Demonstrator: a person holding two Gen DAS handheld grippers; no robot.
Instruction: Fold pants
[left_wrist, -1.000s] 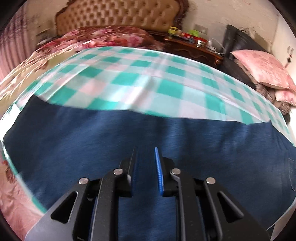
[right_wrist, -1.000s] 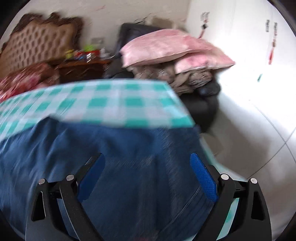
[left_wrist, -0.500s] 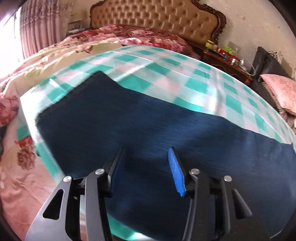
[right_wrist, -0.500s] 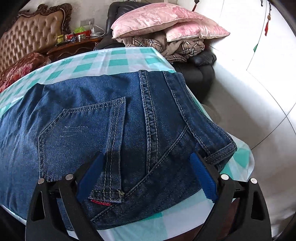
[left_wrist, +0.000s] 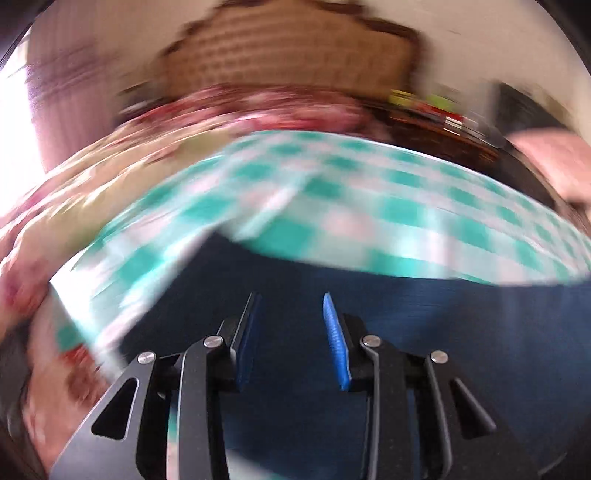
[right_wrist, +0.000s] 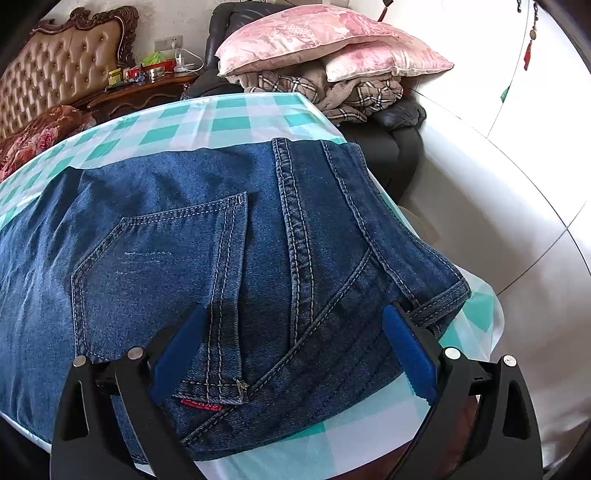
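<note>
Blue jeans (right_wrist: 229, 258) lie flat on bench under green-checked cloth (right_wrist: 221, 122), waistband end toward right edge. Right gripper (right_wrist: 295, 354) spread wide over back pocket (right_wrist: 166, 280), holding nothing. Left gripper (left_wrist: 291, 339) parted above denim, view blurred.

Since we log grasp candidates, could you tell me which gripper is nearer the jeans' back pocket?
Right. The right gripper hangs open directly over the back pocket, near the waistband. The left gripper, also open, faces plain denim with no pocket in sight.
</note>
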